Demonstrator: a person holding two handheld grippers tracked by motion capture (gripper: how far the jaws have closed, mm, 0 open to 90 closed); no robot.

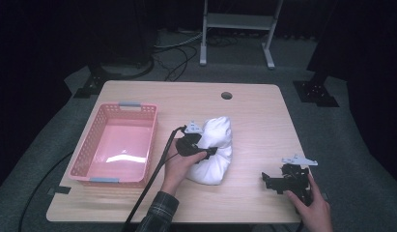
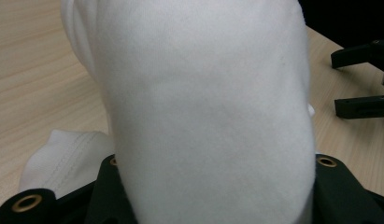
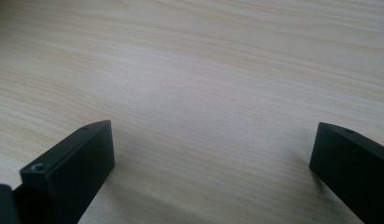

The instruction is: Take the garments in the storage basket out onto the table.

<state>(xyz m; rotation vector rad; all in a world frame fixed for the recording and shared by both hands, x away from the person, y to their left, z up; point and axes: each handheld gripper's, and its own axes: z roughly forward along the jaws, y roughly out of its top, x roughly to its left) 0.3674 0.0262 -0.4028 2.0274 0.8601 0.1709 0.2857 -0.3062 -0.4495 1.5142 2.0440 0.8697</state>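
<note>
A bundled white cloth [image 1: 216, 145] lies on the wooden table [image 1: 254, 121], a little right of centre. My left gripper [image 1: 208, 152] reaches into its left side, held by a hand, and is shut on the cloth. In the left gripper view the white cloth [image 2: 208, 107] bulges up over the jaws and hides them. My right gripper [image 1: 269, 181] rests near the table's front right, held by the other hand, its jaws wide open over bare wood. The right gripper view shows that right gripper [image 3: 213, 154] with nothing between its jaws. The left gripper view also shows the right gripper [image 2: 340, 83] beyond the cloth.
A pink plastic basket [image 1: 90, 140] with grey handles stands empty at the table's left. A round cable hole [image 1: 226, 95] sits near the far edge. A black cable [image 1: 152, 183] trails from the left gripper off the front edge. A metal stand [image 1: 237, 21] stands on the floor beyond.
</note>
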